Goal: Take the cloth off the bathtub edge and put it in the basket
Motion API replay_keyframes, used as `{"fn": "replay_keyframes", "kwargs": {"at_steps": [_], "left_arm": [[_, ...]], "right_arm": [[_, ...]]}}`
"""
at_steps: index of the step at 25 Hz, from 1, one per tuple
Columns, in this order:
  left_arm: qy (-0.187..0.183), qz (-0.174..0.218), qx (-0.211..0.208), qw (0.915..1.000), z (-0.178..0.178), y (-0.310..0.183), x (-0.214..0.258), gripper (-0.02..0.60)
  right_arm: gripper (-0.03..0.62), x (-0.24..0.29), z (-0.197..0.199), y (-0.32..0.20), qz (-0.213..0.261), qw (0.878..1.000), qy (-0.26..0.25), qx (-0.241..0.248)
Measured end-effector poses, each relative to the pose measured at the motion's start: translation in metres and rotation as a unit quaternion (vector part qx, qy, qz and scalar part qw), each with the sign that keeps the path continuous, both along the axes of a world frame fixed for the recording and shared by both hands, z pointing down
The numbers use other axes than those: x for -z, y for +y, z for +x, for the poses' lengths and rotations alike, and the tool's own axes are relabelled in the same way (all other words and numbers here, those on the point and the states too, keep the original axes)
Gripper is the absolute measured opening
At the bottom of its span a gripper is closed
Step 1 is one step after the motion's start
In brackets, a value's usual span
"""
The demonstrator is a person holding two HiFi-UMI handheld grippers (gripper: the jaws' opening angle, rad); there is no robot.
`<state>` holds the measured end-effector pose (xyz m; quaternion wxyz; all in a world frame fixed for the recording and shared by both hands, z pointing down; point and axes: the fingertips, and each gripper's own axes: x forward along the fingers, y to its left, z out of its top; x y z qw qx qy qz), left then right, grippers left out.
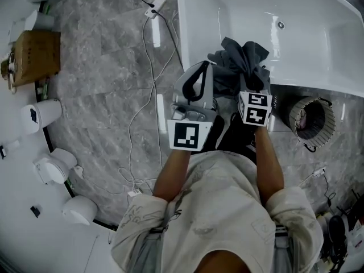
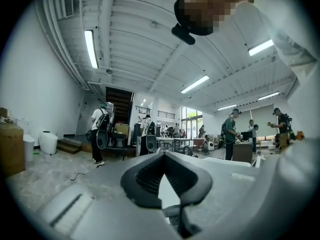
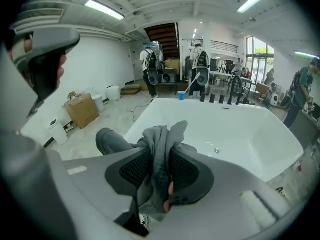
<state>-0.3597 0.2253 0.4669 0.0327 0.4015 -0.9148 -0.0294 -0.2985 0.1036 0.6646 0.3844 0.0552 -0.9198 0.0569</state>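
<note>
Right gripper view shows our right gripper (image 3: 161, 156) clamped on the cloth (image 3: 161, 131) at the tub (image 1: 318, 67) edge; our left gripper (image 2: 162, 156) is closed, empty. Next we carry it to the basket (image 1: 293, 115) at four o'clock.

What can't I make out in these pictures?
Inside of the basket: head view, too small and dark.
Lower end of the cloth: head view, behind the right gripper; right gripper view, behind its own jaws.
Bathtub far end: cut off by head view's top edge.
</note>
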Motion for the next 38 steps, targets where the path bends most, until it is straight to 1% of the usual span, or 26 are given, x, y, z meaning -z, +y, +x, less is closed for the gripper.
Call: {"fn": "replay_keyframes", "kwargs": {"at_steps": [5,11,19,24,26,30,34,38], "left_arm": [[-0.015,0.008,-0.005,0.9998,0.008,0.004,0.025,-0.002],[-0.046,0.03,-0.011,0.9984,0.014,0.005,0.059,-0.002],[-0.073,0.052,-0.023,0.9957,0.024,0.006,0.095,-0.002],[-0.093,0.065,-0.022,0.9933,0.027,0.006,0.118,-0.002],[-0.104,0.065,-0.02,0.9923,0.026,0.007,0.127,-0.002],[-0.117,0.077,-0.007,0.9901,0.023,0.009,0.148,-0.002],[-0.132,0.082,0.001,0.9879,0.022,0.009,0.17,-0.002],[-0.138,0.083,0.006,0.9869,0.019,0.005,0.183,-0.002]], "right_arm": [[0.115,0.056,-0.004,-0.004,0.021,0.998,-0.052,-0.007],[0.112,0.109,-0.004,-0.011,0.042,0.994,-0.103,-0.024],[0.111,0.192,0.0,-0.016,0.073,0.979,-0.184,-0.04],[0.11,0.239,0.001,-0.017,0.094,0.969,-0.228,-0.036],[0.112,0.259,0.001,-0.018,0.1,0.964,-0.246,-0.036],[0.11,0.301,0.0,-0.024,0.11,0.951,-0.286,-0.034],[0.11,0.349,-0.004,-0.029,0.127,0.936,-0.328,-0.023],[0.11,0.385,-0.003,-0.031,0.145,0.919,-0.366,-0.02]]}}
